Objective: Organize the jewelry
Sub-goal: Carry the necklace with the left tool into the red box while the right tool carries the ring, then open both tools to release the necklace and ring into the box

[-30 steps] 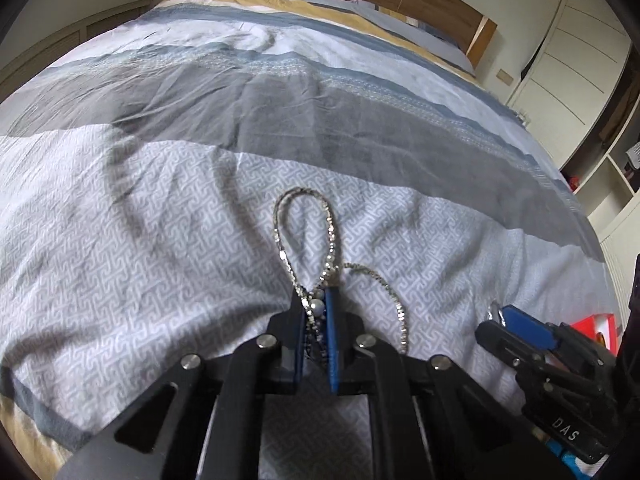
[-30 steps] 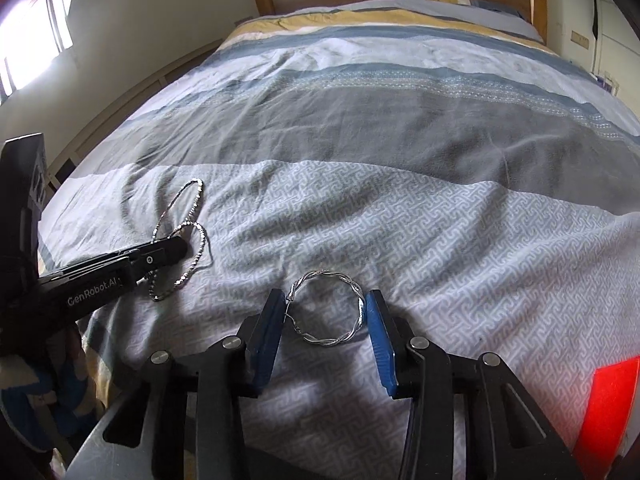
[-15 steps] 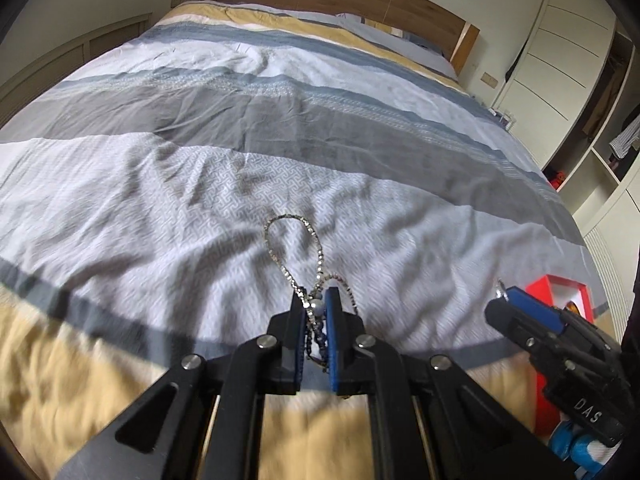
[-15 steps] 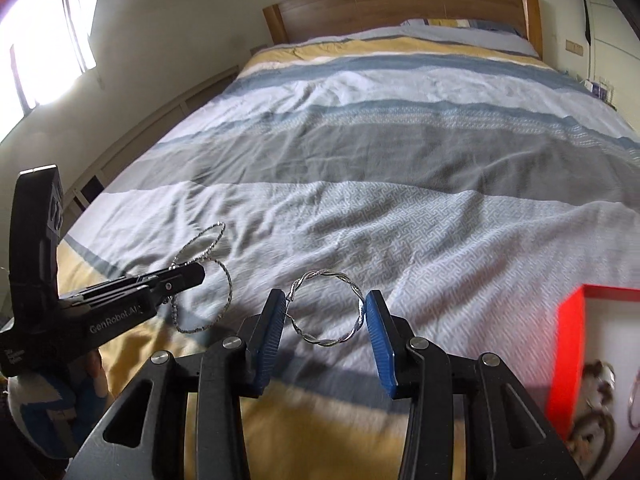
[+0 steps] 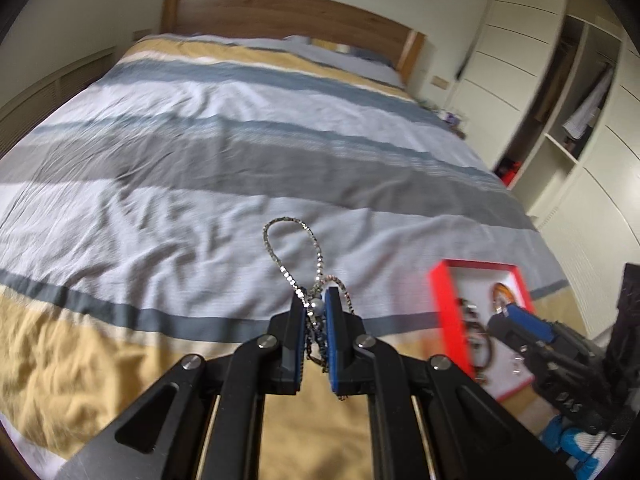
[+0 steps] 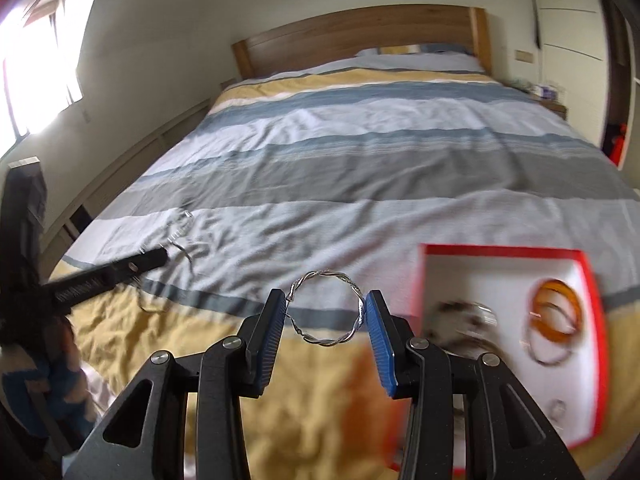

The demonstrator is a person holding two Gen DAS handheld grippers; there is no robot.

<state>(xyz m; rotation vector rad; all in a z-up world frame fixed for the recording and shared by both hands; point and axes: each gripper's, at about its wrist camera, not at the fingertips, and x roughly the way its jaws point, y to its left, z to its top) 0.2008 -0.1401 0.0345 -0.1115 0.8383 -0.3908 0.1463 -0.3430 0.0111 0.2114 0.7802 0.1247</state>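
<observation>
The left hand-held gripper (image 5: 315, 307) is clamped on a beaded silver chain (image 5: 292, 240); the right hand-held gripper (image 6: 324, 312) pinches a twisted wire bangle (image 6: 326, 307), both tilted down over the bed (image 5: 240, 168) near a red tray (image 6: 586, 276)

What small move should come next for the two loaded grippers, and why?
Probably carry the right gripper to the right over the red-rimmed box and release there. Its fingers clamp the twisted silver bangle clear of the bedspread, and the box, already holding other bangles, lies just beside it. The left gripper, shut on the beaded chain, could follow.
</observation>
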